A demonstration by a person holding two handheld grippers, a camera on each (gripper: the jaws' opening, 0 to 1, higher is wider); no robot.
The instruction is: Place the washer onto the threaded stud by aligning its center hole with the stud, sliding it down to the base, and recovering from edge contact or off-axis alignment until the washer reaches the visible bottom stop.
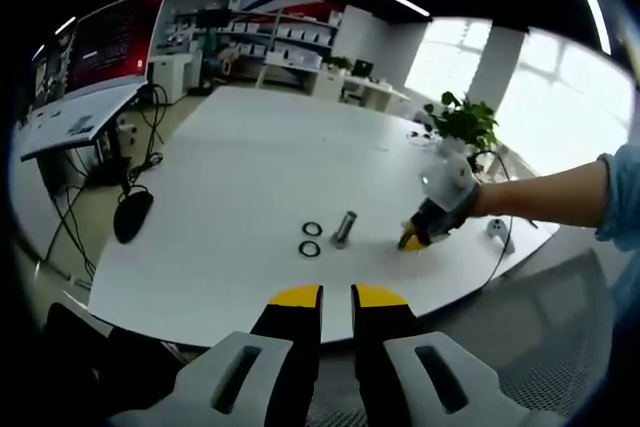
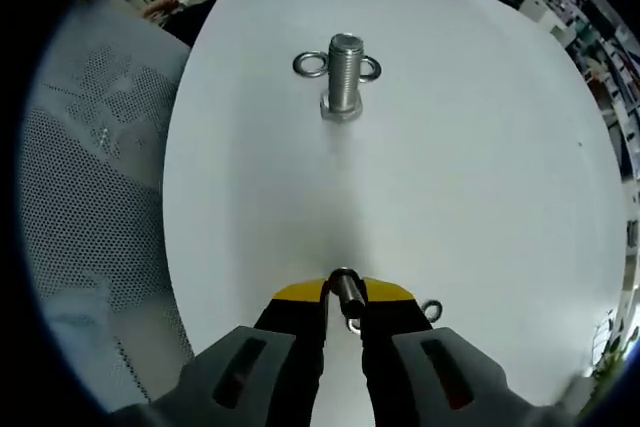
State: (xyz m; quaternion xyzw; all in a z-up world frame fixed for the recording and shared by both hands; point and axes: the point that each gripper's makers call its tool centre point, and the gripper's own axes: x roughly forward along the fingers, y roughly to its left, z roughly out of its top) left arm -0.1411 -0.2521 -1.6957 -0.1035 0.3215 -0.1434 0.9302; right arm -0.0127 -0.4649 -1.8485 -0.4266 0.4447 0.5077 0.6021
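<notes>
A steel threaded stud (image 2: 343,72) stands upright on its hex base on the white table (image 2: 470,177), straight ahead of my right gripper (image 2: 345,292). That gripper is shut on a small dark metal washer (image 2: 346,289) held low over the table. Two washers (image 2: 310,65) lie flat just behind the stud. Another ring (image 2: 432,308) lies by my right jaw. In the left gripper view the stud (image 1: 343,229) and two washers (image 1: 311,238) sit mid-table, with the right gripper (image 1: 411,241) in a gloved hand (image 1: 448,192) just right of them. My left gripper (image 1: 337,299) hovers off the near edge, jaws slightly apart, empty.
A grey mesh chair (image 2: 90,197) stands beside the table's edge. A potted plant (image 1: 462,122) and a small white object (image 1: 498,229) sit at the far right of the table (image 1: 250,167). A desk with a monitor (image 1: 115,42) and cables stands to the left.
</notes>
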